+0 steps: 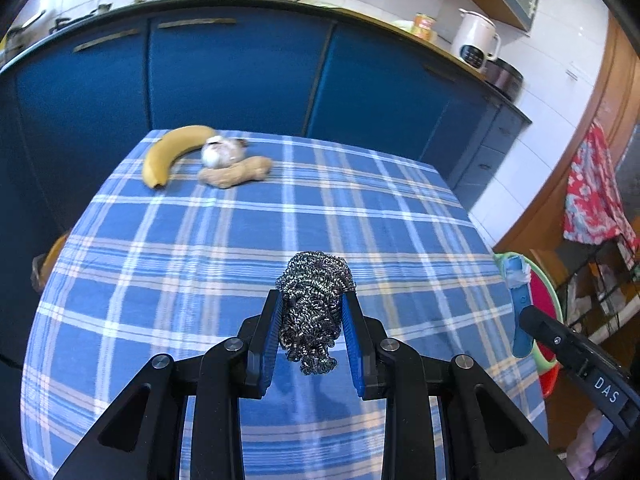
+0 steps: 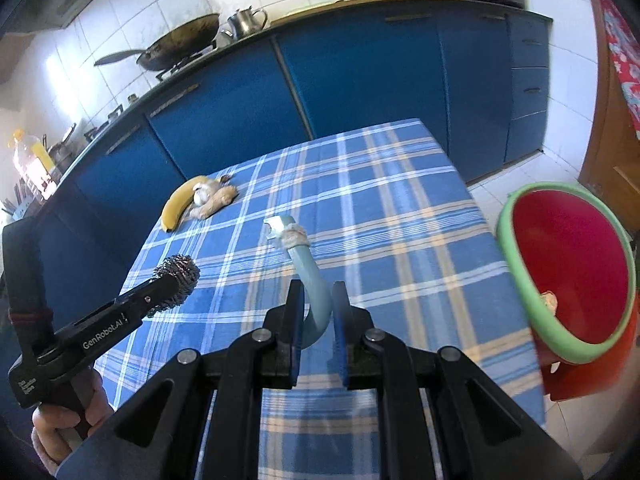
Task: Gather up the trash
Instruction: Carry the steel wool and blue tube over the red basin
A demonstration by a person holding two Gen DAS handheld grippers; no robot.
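My left gripper [image 1: 313,304] is shut on a steel wool scrubber [image 1: 314,300] and holds it above the blue plaid tablecloth [image 1: 200,240]. It also shows in the right wrist view [image 2: 176,280] at the left. My right gripper [image 2: 318,294] is shut on the handle of a light blue worn brush [image 2: 304,264], head pointing away over the table. The brush also shows in the left wrist view [image 1: 518,300] at the right. A red bin with a green rim [image 2: 568,272] stands off the table's right edge, something small inside.
A banana [image 1: 172,152], a garlic bulb [image 1: 222,150] and a ginger root [image 1: 236,172] lie at the table's far left corner. Blue kitchen cabinets [image 1: 240,72] stand behind the table. A red floral cloth [image 1: 596,192] hangs at the right.
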